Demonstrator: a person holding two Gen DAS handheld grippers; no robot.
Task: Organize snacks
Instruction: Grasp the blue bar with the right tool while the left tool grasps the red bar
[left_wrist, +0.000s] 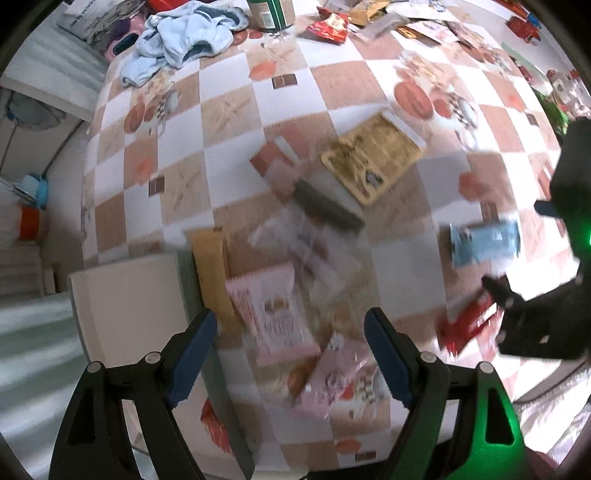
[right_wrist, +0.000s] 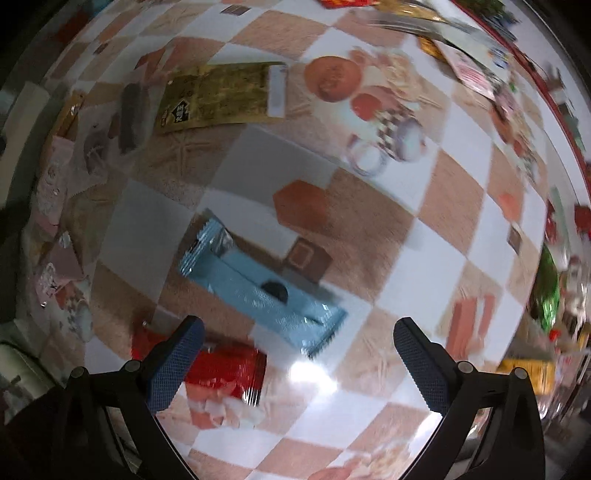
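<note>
Hovering over mid-table, both the right gripper (right_wrist: 299, 354) and left gripper (left_wrist: 291, 350) are being held wide, empty; blue packet (right_wrist: 258, 284) should be straddled squarely.

Snack packets (left_wrist: 373, 158) scattered, apparently, across table (left_wrist: 332, 85)

I am looking at a tablecloth (left_wrist: 229, 110) checked in white and tan, printed with orange fruit and brown squares. A gold packet (left_wrist: 373, 157) is showing dark lettering, a light blue wrapper (right_wrist: 258, 288) is gleaming silver at its crimped end, and a red packet (right_wrist: 229, 369) is lying below it. A pink packet (left_wrist: 275, 314) is carrying red print. My pads (left_wrist: 194, 356) are showing dark blue on black arms. A pale blue cloth (left_wrist: 184, 37) is lying crumpled.
</note>
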